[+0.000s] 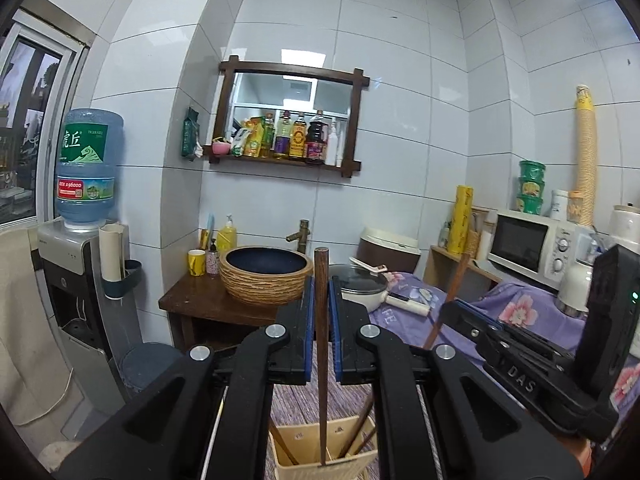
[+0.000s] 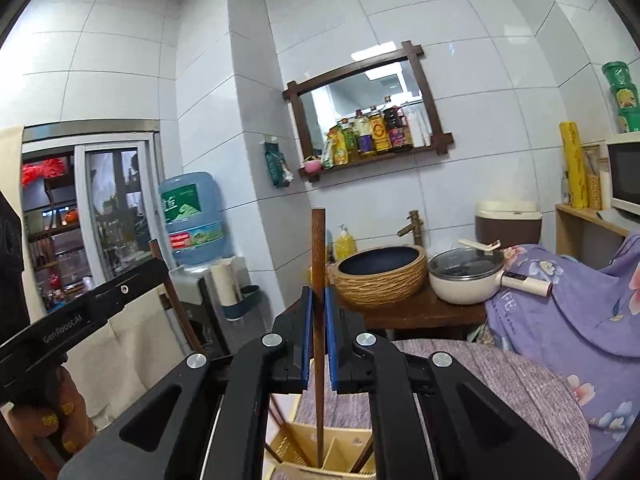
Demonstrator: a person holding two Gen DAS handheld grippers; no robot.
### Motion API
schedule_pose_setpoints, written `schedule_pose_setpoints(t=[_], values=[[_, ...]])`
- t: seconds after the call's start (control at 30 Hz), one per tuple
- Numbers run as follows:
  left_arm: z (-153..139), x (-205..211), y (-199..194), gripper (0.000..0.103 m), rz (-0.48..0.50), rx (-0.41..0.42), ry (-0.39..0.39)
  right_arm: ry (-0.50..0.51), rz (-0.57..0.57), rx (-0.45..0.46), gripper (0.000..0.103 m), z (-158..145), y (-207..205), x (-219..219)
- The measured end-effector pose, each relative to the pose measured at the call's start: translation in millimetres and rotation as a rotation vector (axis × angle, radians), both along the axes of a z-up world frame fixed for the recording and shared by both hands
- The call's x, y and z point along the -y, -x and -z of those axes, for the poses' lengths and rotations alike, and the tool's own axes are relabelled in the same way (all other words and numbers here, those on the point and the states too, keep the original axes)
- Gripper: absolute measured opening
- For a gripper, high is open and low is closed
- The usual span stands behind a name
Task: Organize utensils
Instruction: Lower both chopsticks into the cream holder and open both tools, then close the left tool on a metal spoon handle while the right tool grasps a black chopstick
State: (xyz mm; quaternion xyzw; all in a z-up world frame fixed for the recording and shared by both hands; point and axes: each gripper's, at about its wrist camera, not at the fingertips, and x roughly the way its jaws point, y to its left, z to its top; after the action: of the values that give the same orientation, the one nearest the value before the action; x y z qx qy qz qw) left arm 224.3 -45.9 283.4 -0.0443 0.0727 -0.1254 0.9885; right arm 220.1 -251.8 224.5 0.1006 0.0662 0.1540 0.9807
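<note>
Where both grippers meet: 2 chopsticks (upright) over the holder (image 1: 320, 456).

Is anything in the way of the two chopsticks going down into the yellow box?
Nothing visible blocks them. The left gripper holds a chopstick upright with its lower end already inside the utensil holder. The right gripper holds another chopstick the same way. Other chopsticks lean inside, off to the side.
</note>
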Motion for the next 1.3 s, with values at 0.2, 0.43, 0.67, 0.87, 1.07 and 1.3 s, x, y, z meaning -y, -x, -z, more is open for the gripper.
schedule_pose_setpoints(t=[0.2, 0.43, 0.67, 0.87, 1.07, 1.3], values=[[46.4, 2.7, -42.0, 0.007, -0.039, -0.086, 0.002, 0.05, 0.035, -0.025, 0.007, 44.1, -22.0, -10.2], [119.7, 4.5, -68.6, 0.007, -0.057, -0.213, -0.011, 0.063, 0.038, -0.131, 0.007, 92.7, -38.5, -18.4], [165.4, 7.1, -78.5, 0.007, -0.053, -0.29, -0.014, 0.074, 0.043, -0.205, 0.007, 118.7, -47.9, -21.5], [178.8, 6.9, -71.3, 0.008, -0.038, -0.292, -0.017, 0.071, 0.047, -0.227, 0.016, 130.7, -49.6, -17.2], [192.6, -10.1, -38.8, 0.078, -0.07, -0.274, 0.013, 0.079, 0.067, -0.185, 0.04, 133.7, -19.7, -9.6], [246.8, -20.2, -9.4, 0.081, -0.049, -0.456, -0.031, 0.16, 0.076, -0.35, 0.054, 173.7, 1.9, -5.6]])
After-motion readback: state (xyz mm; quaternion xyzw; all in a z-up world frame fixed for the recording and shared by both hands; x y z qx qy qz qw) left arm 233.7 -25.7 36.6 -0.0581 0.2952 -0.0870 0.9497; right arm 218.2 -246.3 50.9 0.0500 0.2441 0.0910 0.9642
